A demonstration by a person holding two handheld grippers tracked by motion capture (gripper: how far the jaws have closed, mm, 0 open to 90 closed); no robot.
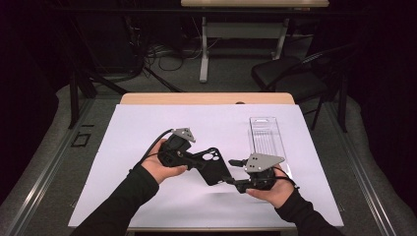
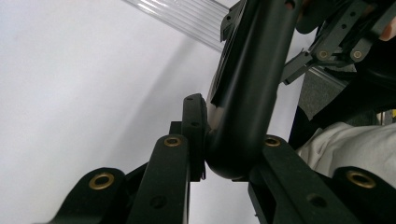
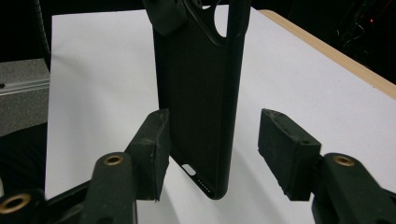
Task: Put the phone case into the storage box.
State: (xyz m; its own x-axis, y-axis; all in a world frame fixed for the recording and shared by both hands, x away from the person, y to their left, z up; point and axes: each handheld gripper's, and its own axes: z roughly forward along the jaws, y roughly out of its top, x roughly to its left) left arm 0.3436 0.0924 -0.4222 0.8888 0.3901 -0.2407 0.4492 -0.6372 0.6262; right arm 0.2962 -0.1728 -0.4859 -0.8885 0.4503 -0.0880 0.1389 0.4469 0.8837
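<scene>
The left tongs (image 1: 196,158) clench one end of the slim black rubbery phone case (image 1: 212,167); its other end hangs between the right tongs (image 1: 235,172), released, pads apart.

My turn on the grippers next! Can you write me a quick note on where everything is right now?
Left gripper: shut on the black phone case, holding it above the white sheet.
Right gripper: jaws open around the case's lower end; the far pad is clear of it.
Clear plastic tray: lying beyond the right gripper.
Done: case lifted.
Left: probably placing the case in the tray.
</scene>
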